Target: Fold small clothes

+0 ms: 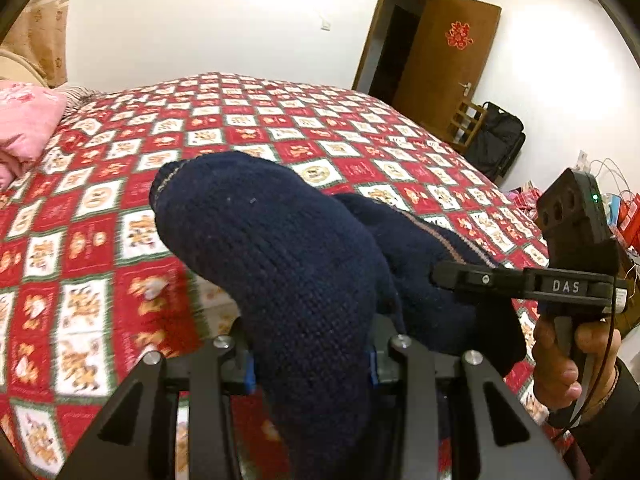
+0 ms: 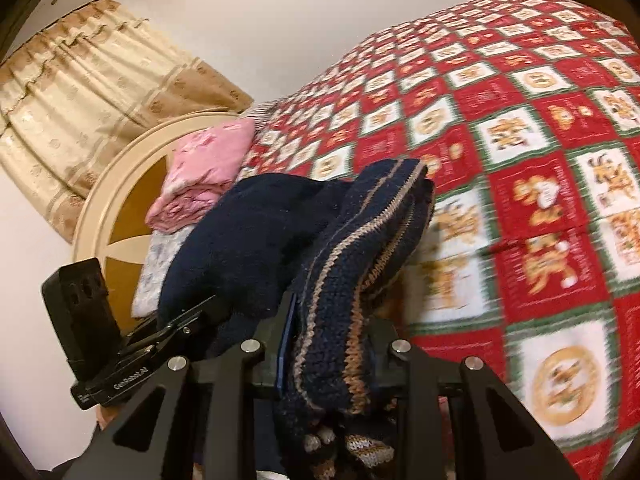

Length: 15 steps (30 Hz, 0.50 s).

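Both grippers are holding one navy knit garment (image 1: 280,264) up in the air above the bed (image 1: 248,120), near its foot edge, with none of it visibly resting on the quilt. The left gripper (image 1: 312,372) is clamping a thick, plain part of the knit: its jaws are closed on the cloth, which is bulging up and over them. The right gripper (image 2: 328,360) is pinching the striped, ribbed edge (image 2: 360,248) of the same garment, jaws closed on several bunched layers.

The knit is looking thick, soft and limp, so it will likely sag and drape between the two holds rather than keep any shape. It seems light, and its coarse texture should keep it from slipping. The ribbed border is probably the firmest part and the best place to grip, since it gives a straight line to fold along; the plain body will stretch and bunch if taken by the middle.

A pink folded cloth (image 2: 208,168) is lying at the head end of the bed, by the headboard (image 2: 120,200), well apart from the work.
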Each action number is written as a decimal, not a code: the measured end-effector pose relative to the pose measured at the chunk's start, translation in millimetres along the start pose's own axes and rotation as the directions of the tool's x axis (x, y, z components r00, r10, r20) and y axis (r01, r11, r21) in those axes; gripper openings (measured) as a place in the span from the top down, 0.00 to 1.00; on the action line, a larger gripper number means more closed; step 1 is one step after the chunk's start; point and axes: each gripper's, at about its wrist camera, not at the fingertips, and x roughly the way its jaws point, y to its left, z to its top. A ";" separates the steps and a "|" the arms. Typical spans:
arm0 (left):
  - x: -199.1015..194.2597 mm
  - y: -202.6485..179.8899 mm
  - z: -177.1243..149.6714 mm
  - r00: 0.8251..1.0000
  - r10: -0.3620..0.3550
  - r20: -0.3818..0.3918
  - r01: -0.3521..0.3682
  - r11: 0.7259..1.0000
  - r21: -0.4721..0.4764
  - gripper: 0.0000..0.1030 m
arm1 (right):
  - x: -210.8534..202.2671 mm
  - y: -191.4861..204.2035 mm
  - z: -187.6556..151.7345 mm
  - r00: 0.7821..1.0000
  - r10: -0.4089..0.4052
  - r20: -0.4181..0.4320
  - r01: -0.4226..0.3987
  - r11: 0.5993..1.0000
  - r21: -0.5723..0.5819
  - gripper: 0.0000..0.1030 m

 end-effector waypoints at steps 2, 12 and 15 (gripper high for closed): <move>-15.2 7.9 -4.6 1.000 0.011 0.013 -0.011 1.000 -0.009 0.62 | 1.1 11.8 -5.1 1.000 0.029 -0.005 -0.029 1.000 0.000 0.72; -83.9 54.9 -31.5 0.994 0.100 0.051 -0.096 0.993 -0.063 0.62 | 29.0 85.9 -29.3 0.990 0.127 -0.060 -0.131 0.990 -0.058 0.72; -100.8 69.7 -40.6 0.990 0.127 0.065 -0.122 0.989 -0.084 0.62 | 43.4 109.9 -37.6 0.985 0.148 -0.087 -0.155 0.985 -0.079 0.72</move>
